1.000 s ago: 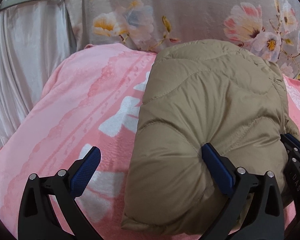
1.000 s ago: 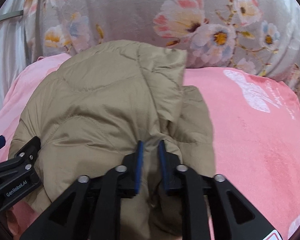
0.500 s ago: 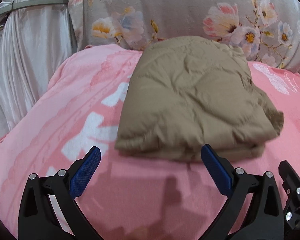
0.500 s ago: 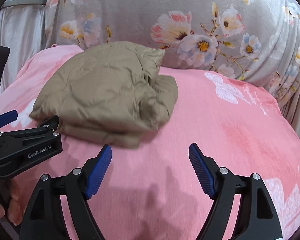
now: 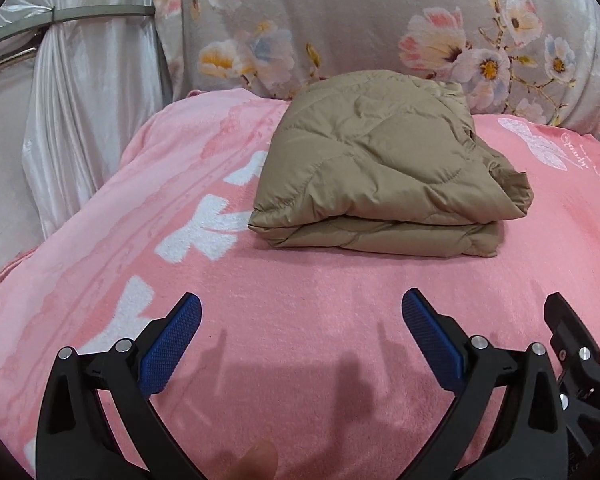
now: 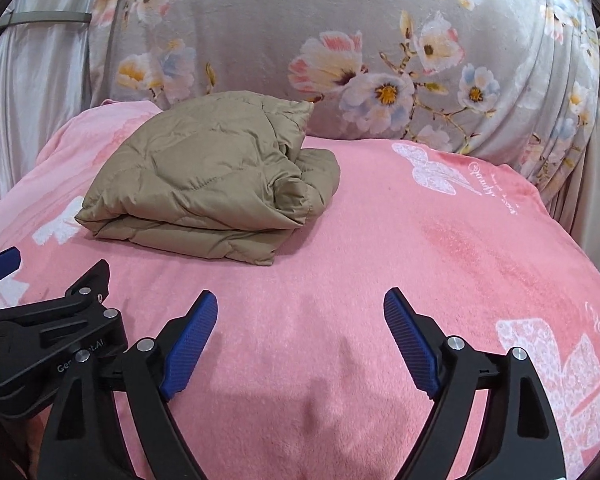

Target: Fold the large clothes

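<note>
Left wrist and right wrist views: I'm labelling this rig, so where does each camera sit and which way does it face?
Left wrist: rides the left hand-held gripper, angled down across the pink blanket at the folded tan jacket; a fingertip shows.
Right wrist: rides the right hand-held gripper, open, facing likewise, jacket left of centre.
Shared: jacket, blanket, floral cover; each sees the other gripper.

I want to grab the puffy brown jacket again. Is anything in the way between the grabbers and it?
Nothing visible. Only bare pink blanket lies between the folded jacket and both open grippers, left gripper and right gripper. The right one's jaws have just been opening, with nothing between them.
</note>
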